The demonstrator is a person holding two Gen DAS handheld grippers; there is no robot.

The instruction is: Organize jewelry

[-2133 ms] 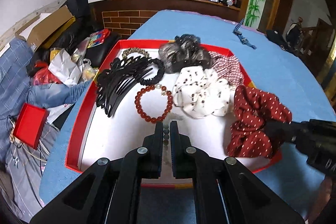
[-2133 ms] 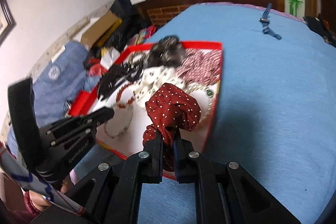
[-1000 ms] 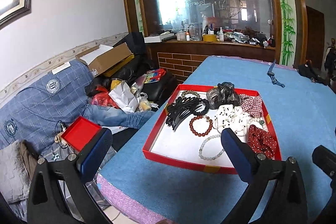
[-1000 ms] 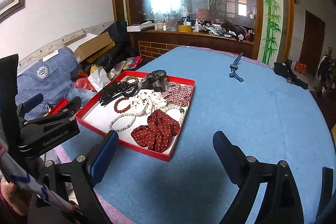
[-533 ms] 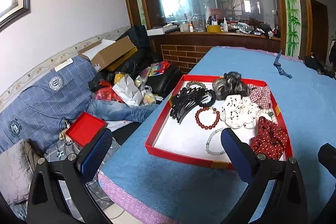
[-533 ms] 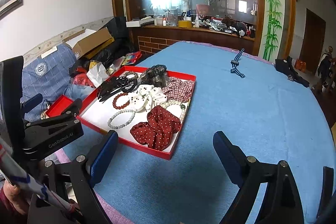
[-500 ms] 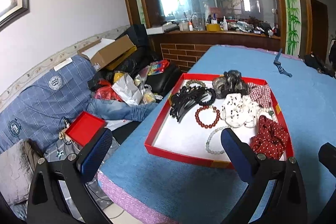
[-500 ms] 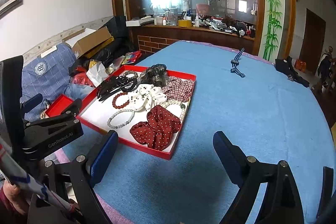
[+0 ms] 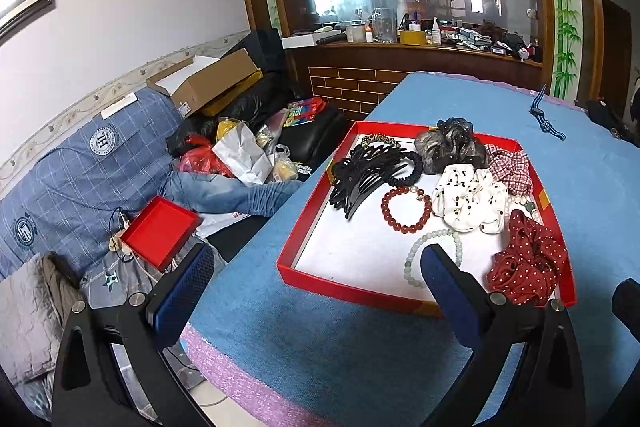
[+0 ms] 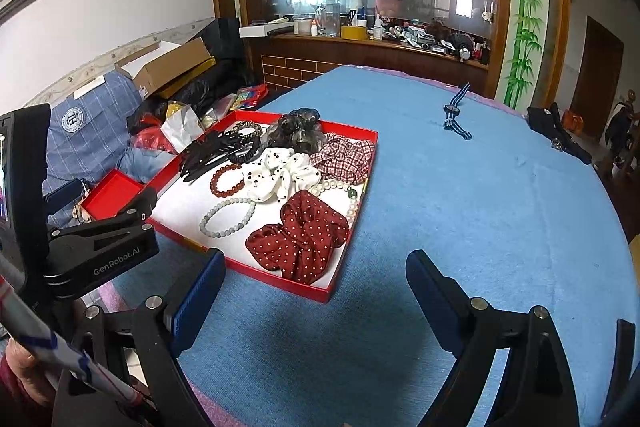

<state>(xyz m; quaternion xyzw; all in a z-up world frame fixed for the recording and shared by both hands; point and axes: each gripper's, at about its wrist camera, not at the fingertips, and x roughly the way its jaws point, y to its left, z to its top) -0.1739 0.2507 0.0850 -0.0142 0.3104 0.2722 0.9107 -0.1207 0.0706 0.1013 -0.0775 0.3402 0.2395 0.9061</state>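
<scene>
Nearest, both the left tongs (image 9: 316, 275) and right tongs (image 10: 316, 277) stand spread wide with nothing between the pads, held above the blue worktop (image 10: 480, 195) short of the red tray (image 10: 276, 277). Within the tray lie a red dotted scrunchie (image 10: 298, 239), pale bead bracelet (image 10: 226, 217), white scrunchie (image 10: 280, 173), red bead bracelet (image 10: 226, 181) and, farthest, black combs (image 10: 208, 151).

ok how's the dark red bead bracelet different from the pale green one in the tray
The red bracelet has dark, glossy beads; the pale green bracelet has milky, light ones. The red one lies farther into the red tray, beside the black hair combs; the green one lies nearer the front edge. Both are closed bead loops lying flat.
</scene>
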